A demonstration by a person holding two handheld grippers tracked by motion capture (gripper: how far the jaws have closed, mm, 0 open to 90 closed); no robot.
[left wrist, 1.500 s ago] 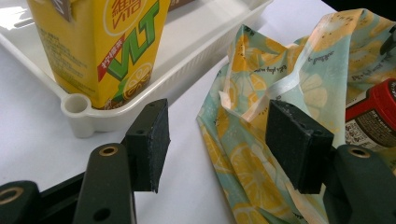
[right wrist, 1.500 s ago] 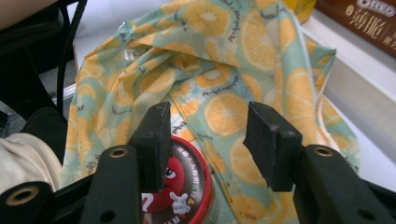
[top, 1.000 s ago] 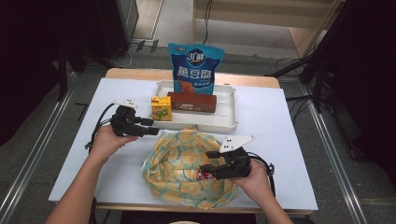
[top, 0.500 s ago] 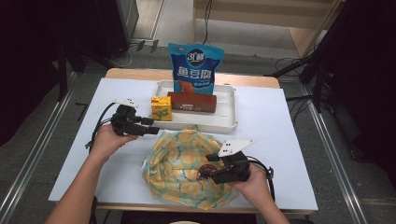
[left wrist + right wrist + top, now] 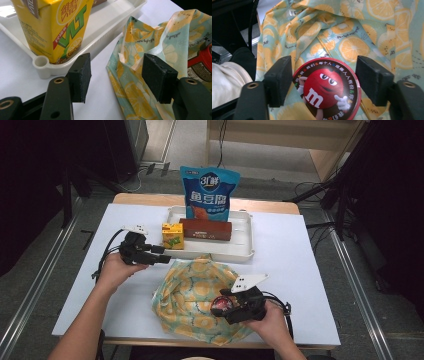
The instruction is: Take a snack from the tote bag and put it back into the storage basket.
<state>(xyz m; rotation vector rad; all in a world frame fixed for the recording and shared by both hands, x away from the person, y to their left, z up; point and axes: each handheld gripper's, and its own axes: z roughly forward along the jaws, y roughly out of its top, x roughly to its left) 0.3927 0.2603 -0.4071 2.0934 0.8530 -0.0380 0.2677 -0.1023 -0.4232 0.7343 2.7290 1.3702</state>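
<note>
The right gripper [image 5: 218,306] hovers over the lemon-print cloth bag [image 5: 192,295] at the near edge of the table [image 5: 300,270]. Its jaws have just been opening and now stand wide on either side of a round red M&M's tin [image 5: 327,88], which lies on the cloth between them; I can't tell whether the pads touch it. The left gripper [image 5: 165,258] sits at about ten o'clock from the bag, jaws spread wide with nothing between them, pointing at the bag's upper edge. At twelve o'clock from the bag, the white tray [image 5: 242,251] holds a yellow drink carton [image 5: 172,235].
</note>
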